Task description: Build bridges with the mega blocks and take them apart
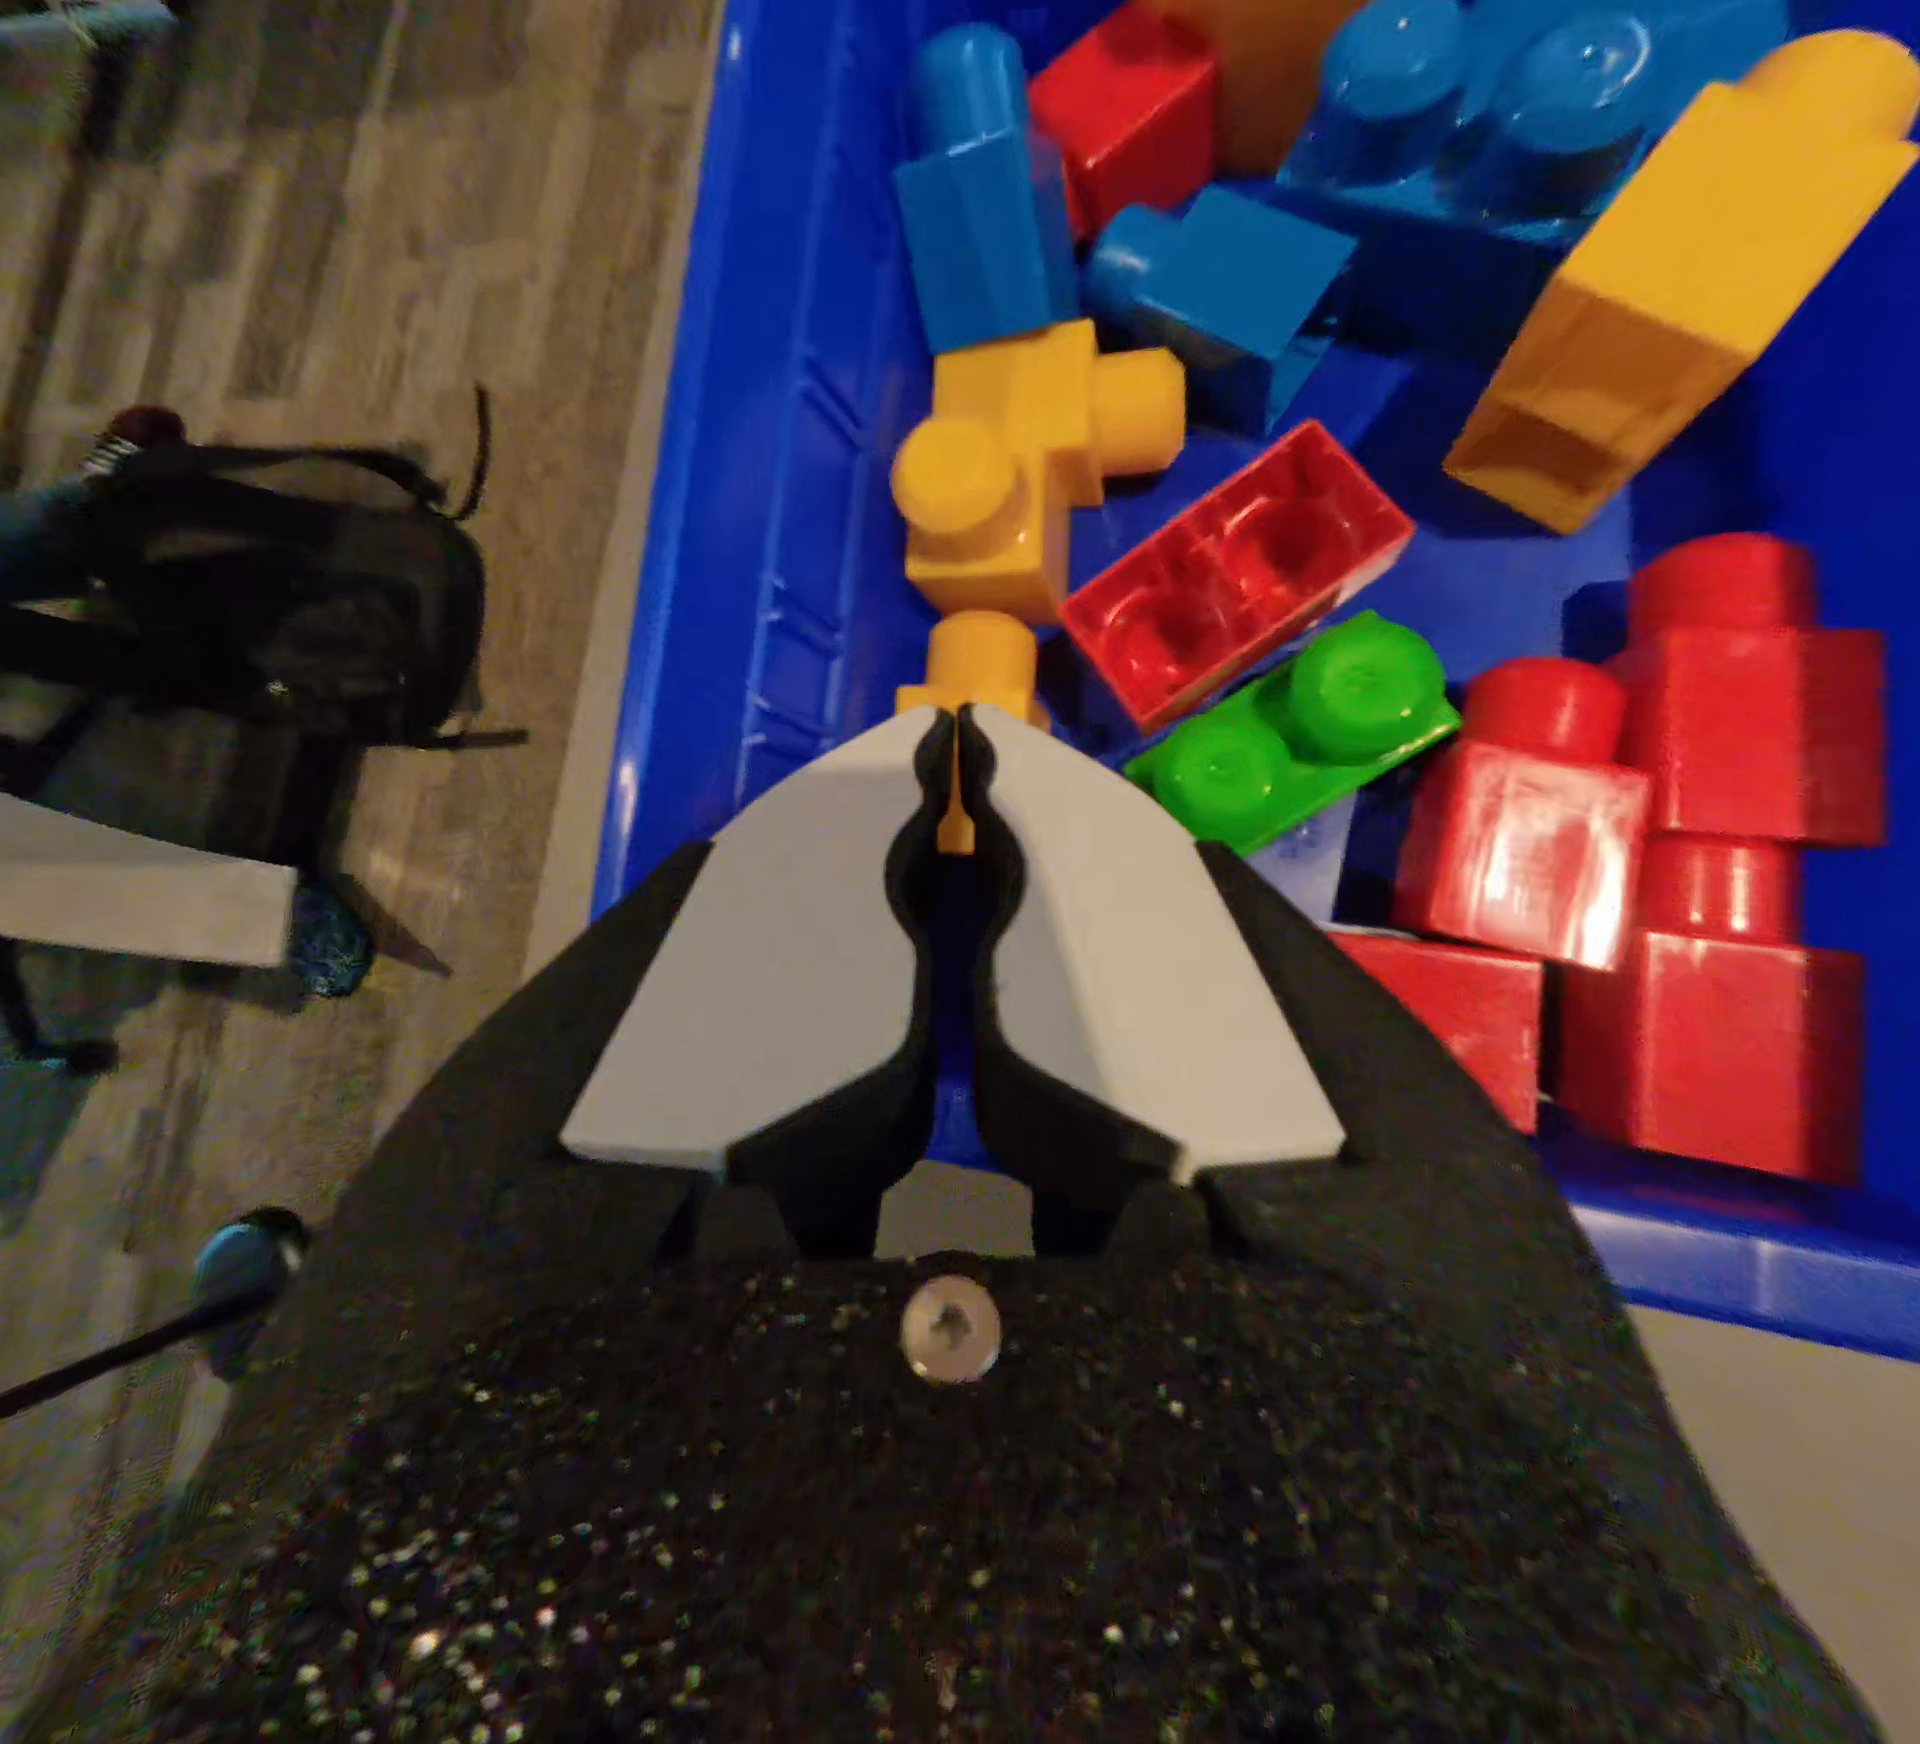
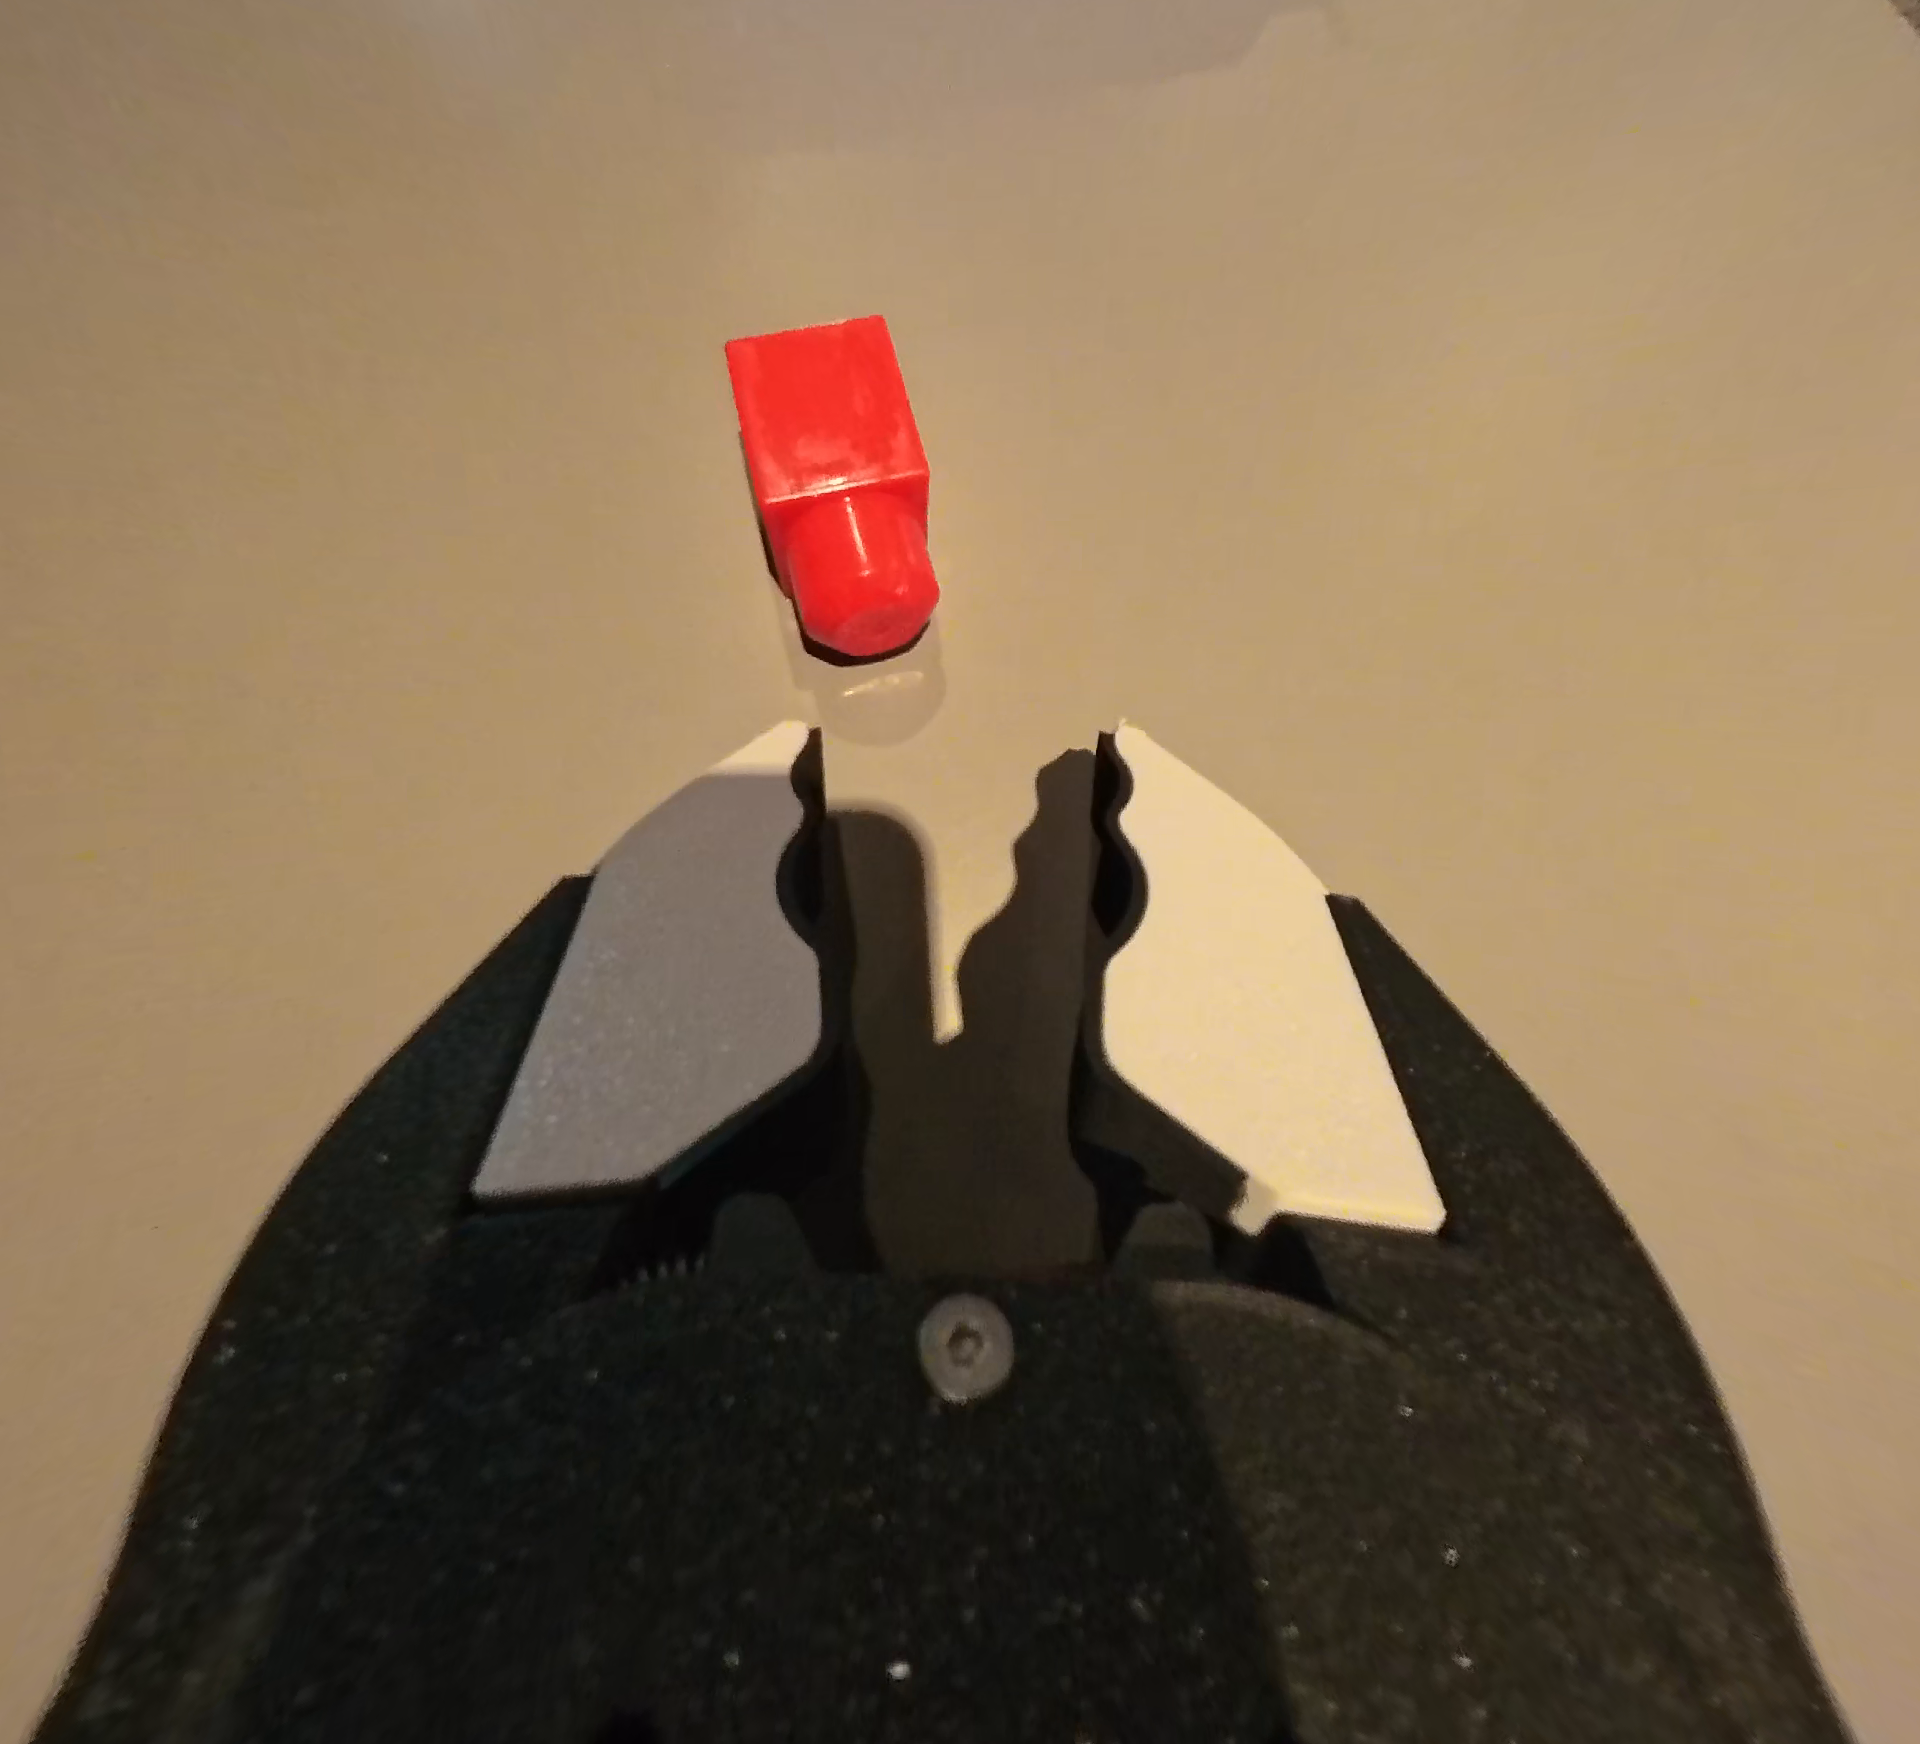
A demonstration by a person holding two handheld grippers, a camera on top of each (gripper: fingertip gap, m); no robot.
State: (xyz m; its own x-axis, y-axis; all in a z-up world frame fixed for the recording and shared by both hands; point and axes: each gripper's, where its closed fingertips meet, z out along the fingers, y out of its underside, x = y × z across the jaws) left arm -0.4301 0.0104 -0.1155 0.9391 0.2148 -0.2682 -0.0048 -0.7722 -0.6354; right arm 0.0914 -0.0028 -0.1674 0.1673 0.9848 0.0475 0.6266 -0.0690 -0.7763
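Note:
In the left wrist view my left gripper point(image 1: 956, 715) is shut on the thin wall of a small yellow block point(image 1: 977, 660) at the near left of a blue bin point(image 1: 800, 344). Most of that block is hidden behind the fingers. The bin holds several loose mega blocks: yellow point(image 1: 997, 468), blue point(image 1: 982, 198), red point(image 1: 1236, 567) and a flat green one point(image 1: 1294, 744). In the right wrist view my right gripper point(image 2: 956, 738) is open and empty. A single-stud red block point(image 2: 836, 489) lies on its side on the pale table point(image 2: 364, 344) just ahead of the fingertips, stud toward me.
Beside the bin, the left wrist view shows a wood-look floor point(image 1: 343, 188) below the table edge, with a black backpack point(image 1: 281, 593) on it and a grey table leg point(image 1: 135, 884). The bin's near wall point(image 1: 1766, 1268) sits right of my fingers.

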